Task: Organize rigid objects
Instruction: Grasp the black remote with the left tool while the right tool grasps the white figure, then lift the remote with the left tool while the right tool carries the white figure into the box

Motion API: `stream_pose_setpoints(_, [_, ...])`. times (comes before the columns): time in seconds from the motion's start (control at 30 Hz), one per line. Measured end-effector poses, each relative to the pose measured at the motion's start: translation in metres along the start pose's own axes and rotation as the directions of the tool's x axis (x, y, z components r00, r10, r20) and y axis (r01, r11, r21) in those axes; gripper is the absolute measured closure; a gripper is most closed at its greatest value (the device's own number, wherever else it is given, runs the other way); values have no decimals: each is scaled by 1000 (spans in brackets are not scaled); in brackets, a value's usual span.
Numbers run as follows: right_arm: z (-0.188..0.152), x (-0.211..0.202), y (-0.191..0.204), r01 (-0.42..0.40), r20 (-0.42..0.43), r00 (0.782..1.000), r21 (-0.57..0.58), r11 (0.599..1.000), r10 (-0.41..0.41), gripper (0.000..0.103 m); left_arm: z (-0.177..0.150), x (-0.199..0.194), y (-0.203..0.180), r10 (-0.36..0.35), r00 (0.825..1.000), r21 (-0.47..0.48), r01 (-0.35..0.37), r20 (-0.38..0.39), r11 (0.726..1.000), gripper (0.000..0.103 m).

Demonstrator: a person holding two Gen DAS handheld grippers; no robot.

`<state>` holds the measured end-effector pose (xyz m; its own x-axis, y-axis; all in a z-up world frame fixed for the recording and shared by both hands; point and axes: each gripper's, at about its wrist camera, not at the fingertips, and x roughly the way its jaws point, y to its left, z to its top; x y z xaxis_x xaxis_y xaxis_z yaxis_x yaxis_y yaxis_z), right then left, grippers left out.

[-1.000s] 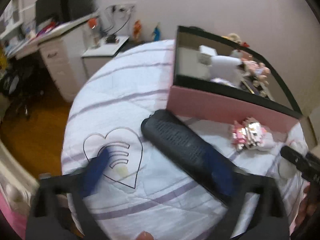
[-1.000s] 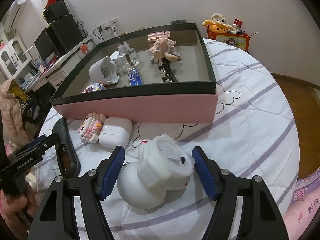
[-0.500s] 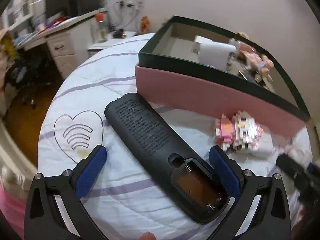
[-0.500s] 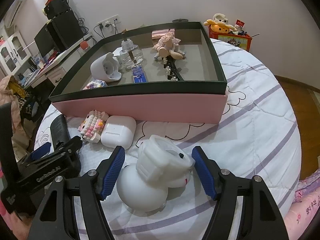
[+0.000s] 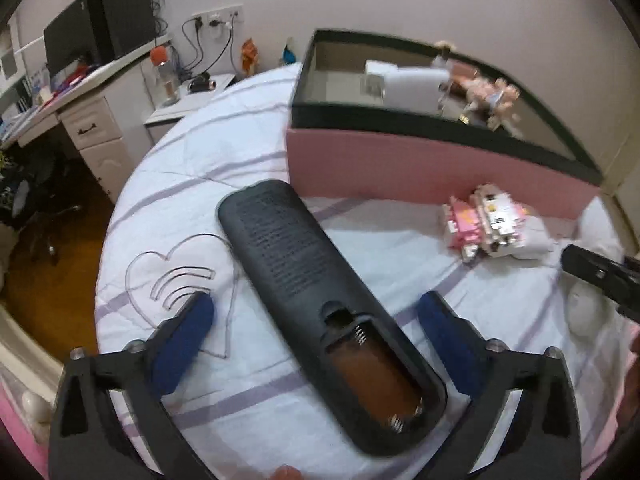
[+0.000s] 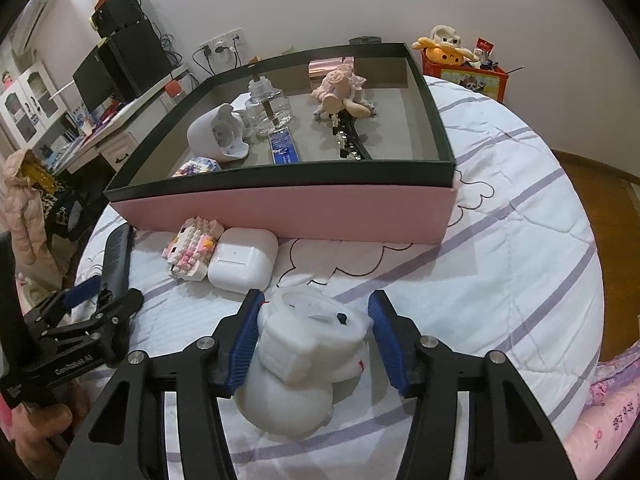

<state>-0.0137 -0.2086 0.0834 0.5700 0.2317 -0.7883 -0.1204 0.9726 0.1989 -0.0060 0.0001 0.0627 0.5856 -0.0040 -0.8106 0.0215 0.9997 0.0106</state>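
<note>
Between the right gripper's (image 6: 314, 334) closing jaws sits the white figure (image 6: 304, 360).

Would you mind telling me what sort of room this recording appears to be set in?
Most likely a bedroom at home: the items lie on a quilted bedspread, a desk with a monitor stands alongside, and plush toys sit by the wall.

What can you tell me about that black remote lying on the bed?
The remote is a long, matte black plastic bar lying back-side up and diagonally on the white quilt. Small printed text covers its upper back. Its battery cover is missing, and the open compartment shows springs but no batteries. It lies between the left gripper's open blue pads, untouched, its far end near the pink box.
</note>
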Motion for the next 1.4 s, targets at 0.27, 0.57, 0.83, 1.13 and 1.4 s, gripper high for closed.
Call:
stream_pose_setpoints(0.27, [-8, 2, 14, 30, -18, 999, -58, 998, -31, 48, -6, -12, 17, -26, 999, -60, 28, 25, 998, 37])
stream_pose_setpoints(0.57, [-19, -12, 8, -5, -6, 1000, -33, 999, 5, 48, -8, -26, 39, -70, 997, -65, 73, 45, 995, 59])
stream_pose_setpoints(0.83, [-18, -15, 7, 9, -13, 1000, -49, 999, -9, 48, -8, -16, 31, -28, 999, 23, 27, 30, 999, 42])
stream_pose_setpoints(1.13, [-29, -12, 11, 12, -27, 1000, -78, 997, -14, 49, -2, -15, 38, -51, 998, -30, 52, 25, 998, 59])
stream_pose_setpoints(1.4, [-28, -24, 6, -29, -13, 1000, -44, 999, 28, 50, -6, -27, 43, -84, 996, -44, 86, 39, 995, 59])
